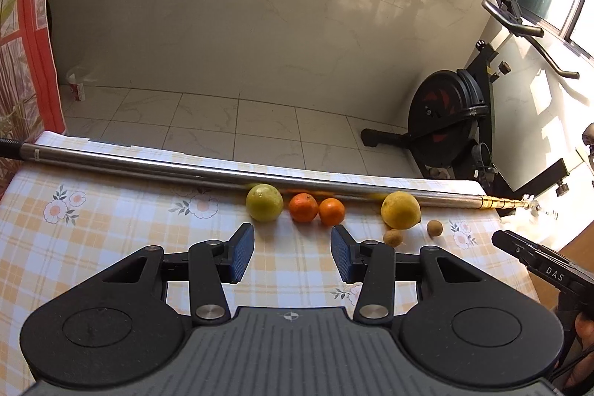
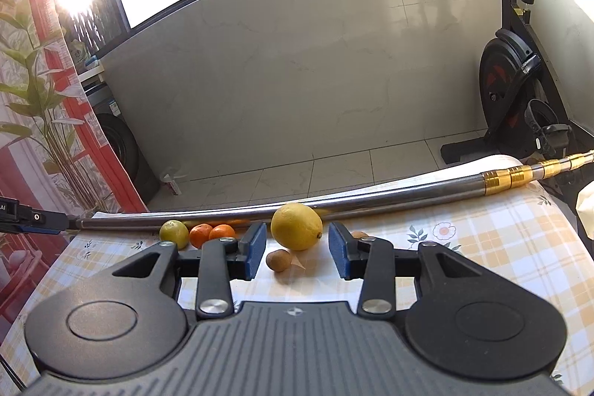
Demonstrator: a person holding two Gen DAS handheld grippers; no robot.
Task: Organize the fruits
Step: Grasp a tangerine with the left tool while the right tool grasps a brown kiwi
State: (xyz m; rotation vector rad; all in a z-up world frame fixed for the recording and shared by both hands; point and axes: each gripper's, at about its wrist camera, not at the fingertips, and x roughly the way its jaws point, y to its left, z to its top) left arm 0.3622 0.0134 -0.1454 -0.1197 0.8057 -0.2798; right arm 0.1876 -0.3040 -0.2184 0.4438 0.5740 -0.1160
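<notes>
Resting against the long metal pole [image 1: 237, 175] at the far edge of the table, the fruits sit in a loose row, and the pole seems to serve as a backstop that keeps the round ones from rolling off. From the left: a yellow-green citrus [image 1: 264, 202], then two mandarins [image 1: 303, 207] [image 1: 331, 211] touching each other, then, a little apart, a lemon [image 1: 401, 210]. Two small brown fruits (longans, by the look of them) lie nearer the viewer, one [image 1: 392, 237] just in front of the lemon and the other [image 1: 434, 228] just to its right, clear of the pole. All stand on a yellow-checked floral tablecloth [image 1: 111, 247].

The left gripper [image 1: 292, 257] hovers wide open and empty, its jaws pointed at the gap before the mandarins. The right gripper [image 2: 297, 255] is likewise spread wide and grips nothing, though it is lined up on the lemon [image 2: 296, 226], with one longan [image 2: 278, 260] lying between its blue pads [image 2: 256, 253]. That alignment suggests a pick here comes next; which of the two fruits is meant, I cannot tell.
</notes>
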